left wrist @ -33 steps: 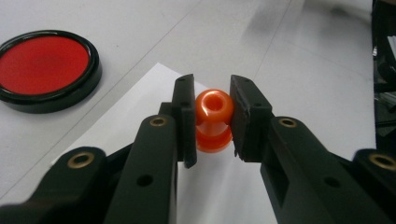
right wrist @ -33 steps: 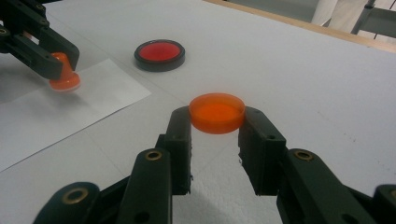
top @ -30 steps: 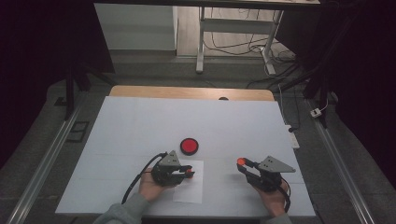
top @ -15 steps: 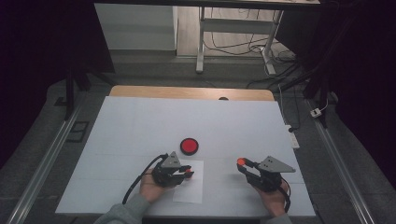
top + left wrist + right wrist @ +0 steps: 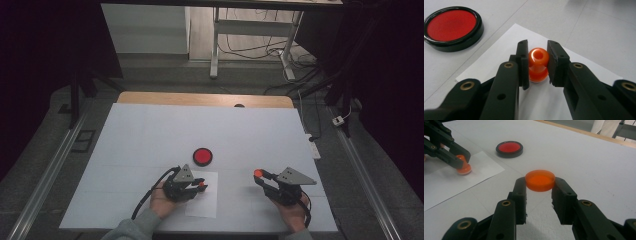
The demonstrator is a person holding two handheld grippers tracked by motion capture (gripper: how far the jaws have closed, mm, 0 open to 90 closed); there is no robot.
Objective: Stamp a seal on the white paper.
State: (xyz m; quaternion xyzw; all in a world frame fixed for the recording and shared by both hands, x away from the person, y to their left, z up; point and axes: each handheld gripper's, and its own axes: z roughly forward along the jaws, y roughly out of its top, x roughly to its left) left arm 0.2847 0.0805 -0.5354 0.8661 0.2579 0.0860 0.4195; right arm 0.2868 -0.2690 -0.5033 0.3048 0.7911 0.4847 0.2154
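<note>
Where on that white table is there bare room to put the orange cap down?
Bare: the white table beyond the red ink pad, and the stretch between both grippers. Crowded: the paper sheet, where the left gripper holds the orange stamp.

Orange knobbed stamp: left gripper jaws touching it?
Touching. The left gripper view shows both jaws of the left gripper pressed against the orange knobbed stamp, no gap.
</note>
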